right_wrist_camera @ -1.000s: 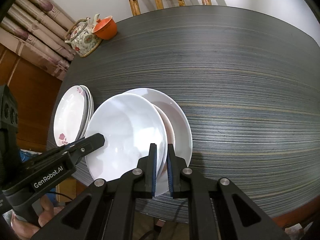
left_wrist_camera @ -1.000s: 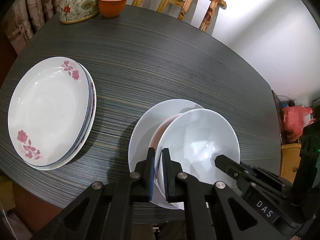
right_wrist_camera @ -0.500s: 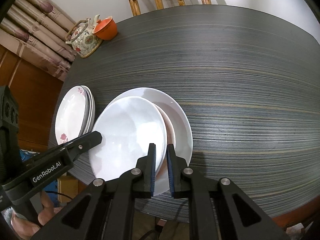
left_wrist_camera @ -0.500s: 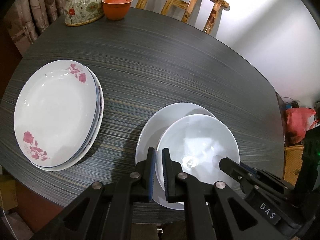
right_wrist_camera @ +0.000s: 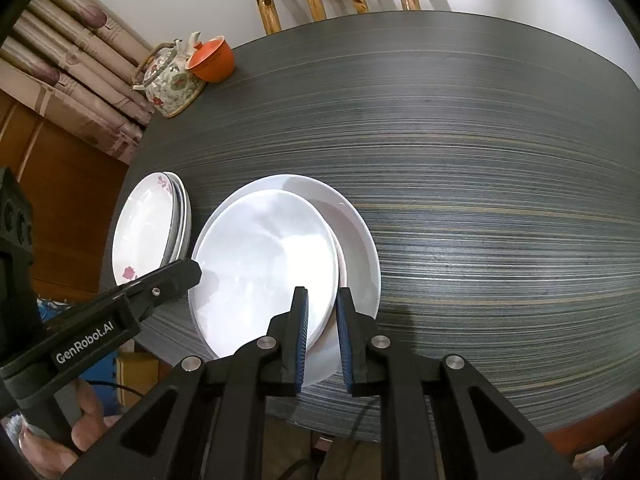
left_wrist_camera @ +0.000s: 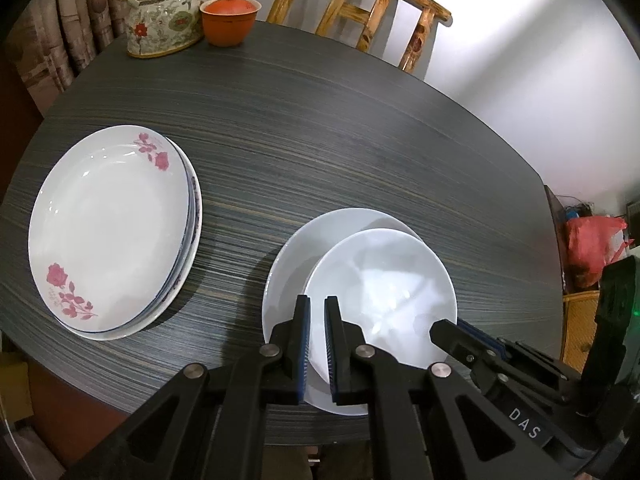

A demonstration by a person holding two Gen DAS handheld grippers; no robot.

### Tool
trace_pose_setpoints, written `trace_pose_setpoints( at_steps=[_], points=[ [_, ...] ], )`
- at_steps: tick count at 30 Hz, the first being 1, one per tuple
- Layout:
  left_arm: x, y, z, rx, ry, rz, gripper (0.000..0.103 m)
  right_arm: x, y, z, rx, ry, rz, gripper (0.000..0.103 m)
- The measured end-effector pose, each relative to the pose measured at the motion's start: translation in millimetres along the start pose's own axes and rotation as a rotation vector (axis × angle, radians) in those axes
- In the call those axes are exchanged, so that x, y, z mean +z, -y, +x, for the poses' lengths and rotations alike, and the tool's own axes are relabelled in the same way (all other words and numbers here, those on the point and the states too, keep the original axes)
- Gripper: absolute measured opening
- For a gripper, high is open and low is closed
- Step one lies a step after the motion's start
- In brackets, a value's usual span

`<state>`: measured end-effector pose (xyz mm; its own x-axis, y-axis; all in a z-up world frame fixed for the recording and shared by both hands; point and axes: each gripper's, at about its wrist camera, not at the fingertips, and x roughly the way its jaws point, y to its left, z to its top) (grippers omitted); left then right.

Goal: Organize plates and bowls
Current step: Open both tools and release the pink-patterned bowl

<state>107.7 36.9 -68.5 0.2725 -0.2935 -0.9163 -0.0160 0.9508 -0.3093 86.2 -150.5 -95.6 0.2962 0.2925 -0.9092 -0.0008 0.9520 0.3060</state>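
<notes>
White plate [right_wrist_camera: 260, 264] on larger plate [right_wrist_camera: 360, 252], right tool [right_wrist_camera: 322, 300] parted astride its rim.
</notes>
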Motion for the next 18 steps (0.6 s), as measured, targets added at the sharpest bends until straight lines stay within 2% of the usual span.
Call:
trace_pose_setpoints(
  at_steps=[3,6,9,14,18],
  points=[
    [-2,-2,-1,0.008,0.004,-0.007,0.008,-2,-1,-1,-0.011,0.009,-0.006,0.016],
    [-4,-6,-1,0.000,0.004,-0.023,0.013,-3,1,-4,-0.007,0.018,0.000,0.023],
    [-5,-10,-3,-0.013,0.007,-0.041,0.015,-4,3,-6,-0.001,0.023,0.003,0.024],
    [-6,-17,-3,-0.025,0.008,-0.058,0.028,-6,6,-11,0.017,0.035,-0.002,0.028],
    [-9,-24,-1,-0.051,-0.001,-0.091,0.029,-9,15,-15,0.030,0.043,0.008,0.032]
  ],
)
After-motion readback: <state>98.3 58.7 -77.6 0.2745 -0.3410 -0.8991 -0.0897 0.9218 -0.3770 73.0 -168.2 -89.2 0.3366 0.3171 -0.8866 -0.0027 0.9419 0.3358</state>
